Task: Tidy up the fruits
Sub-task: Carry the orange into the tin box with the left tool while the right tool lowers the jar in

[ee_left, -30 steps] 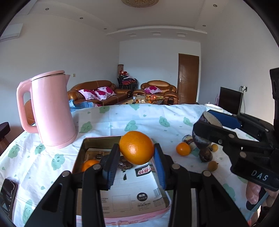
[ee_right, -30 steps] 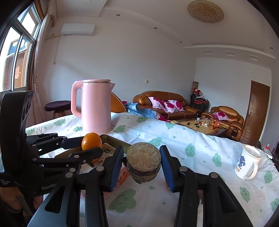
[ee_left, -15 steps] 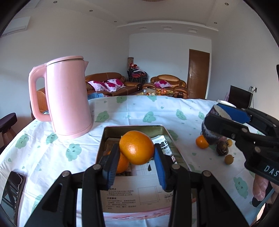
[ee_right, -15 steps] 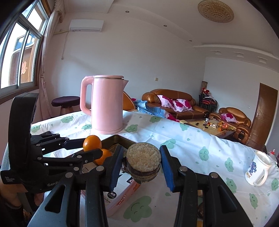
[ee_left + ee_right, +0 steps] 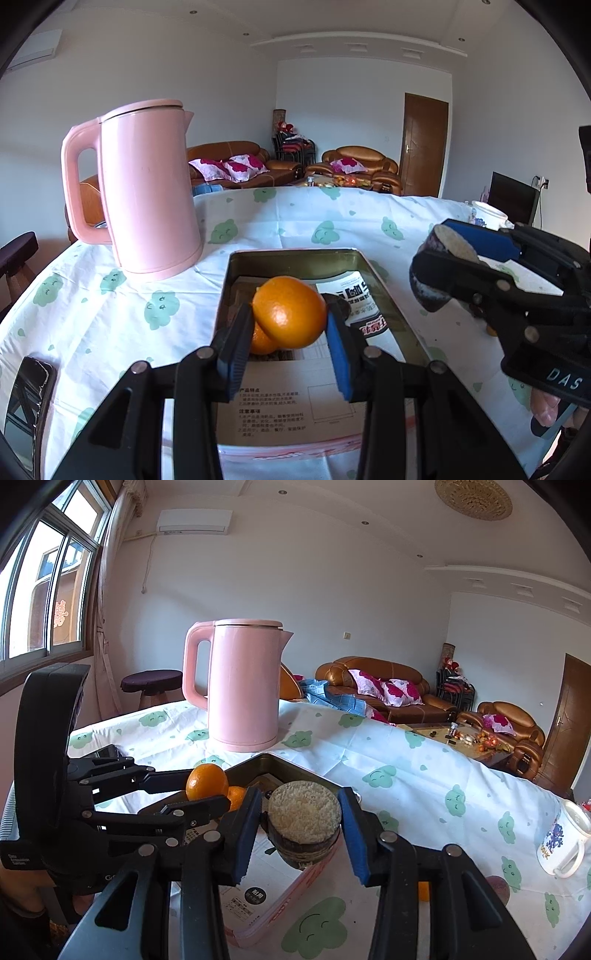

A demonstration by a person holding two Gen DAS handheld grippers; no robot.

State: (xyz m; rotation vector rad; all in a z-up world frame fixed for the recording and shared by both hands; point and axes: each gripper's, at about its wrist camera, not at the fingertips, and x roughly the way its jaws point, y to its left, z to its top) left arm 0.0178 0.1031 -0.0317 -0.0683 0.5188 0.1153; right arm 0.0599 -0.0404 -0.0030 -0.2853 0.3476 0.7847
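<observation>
My left gripper (image 5: 289, 334) is shut on an orange (image 5: 290, 310) and holds it over the open metal tin (image 5: 295, 255). A second orange (image 5: 260, 341) lies in the tin just below it, on printed paper. At the right edge of that view my right gripper (image 5: 437, 254) is shut on a halved dark-skinned fruit (image 5: 432, 291). The right wrist view shows that fruit's pale grainy cut face (image 5: 304, 812) between the blue pads of the right gripper (image 5: 301, 821), above the tin's near corner (image 5: 295, 767). The left gripper (image 5: 207, 789) with its orange (image 5: 206, 781) is beside it on the left.
A tall pink kettle (image 5: 147, 184) stands on the cloth just beyond the tin's far left corner. A dark phone (image 5: 29, 398) lies at the table's left edge. A white mug (image 5: 561, 843) and a small orange (image 5: 423, 890) sit to the right.
Both grippers have swung left over the table, each keeping its fruit. The tin now lies straight under the left gripper, the kettle is closer, and the loose fruits at right have left the left view.
</observation>
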